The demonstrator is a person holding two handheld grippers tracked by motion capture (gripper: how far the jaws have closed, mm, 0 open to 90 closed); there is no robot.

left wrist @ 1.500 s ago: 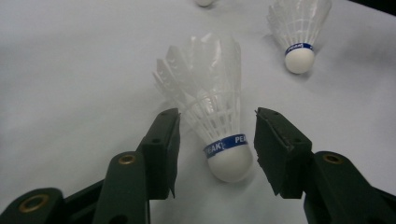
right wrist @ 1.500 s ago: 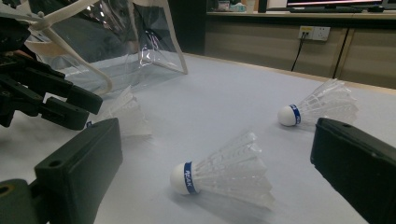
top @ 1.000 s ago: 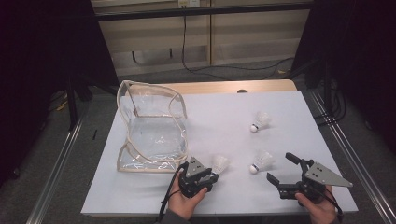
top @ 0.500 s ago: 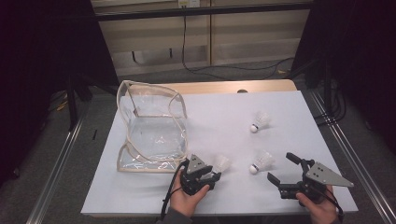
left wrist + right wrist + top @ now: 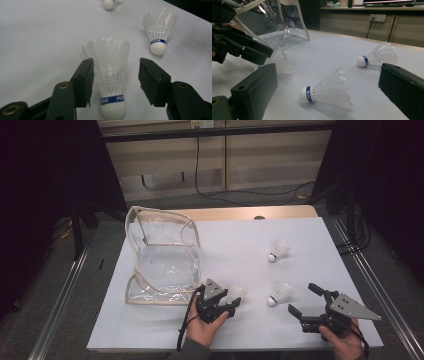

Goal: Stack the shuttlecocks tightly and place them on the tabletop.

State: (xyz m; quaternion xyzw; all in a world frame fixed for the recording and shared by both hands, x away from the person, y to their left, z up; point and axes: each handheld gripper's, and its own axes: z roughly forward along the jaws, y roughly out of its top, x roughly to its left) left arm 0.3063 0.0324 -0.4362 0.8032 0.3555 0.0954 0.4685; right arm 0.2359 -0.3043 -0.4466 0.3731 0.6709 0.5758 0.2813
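While the left gripper [image 5: 113, 82] straddles the near white feathered shuttlecock [image 5: 111, 75] with jaws wide, grasping looks underway. Next, closing gently suits. The right gripper [image 5: 306, 305] waits wide, empty.

My white table [image 5: 250, 245] stands on a grey floor [image 5: 95, 270] between metal rails [image 5: 57, 312]. Beyond its wooden far edge [image 5: 240, 213], beige wall panels [image 5: 165, 155] carry a socket [image 5: 201, 123] and black cable [image 5: 200, 170]. Dark surroundings flank both sides.
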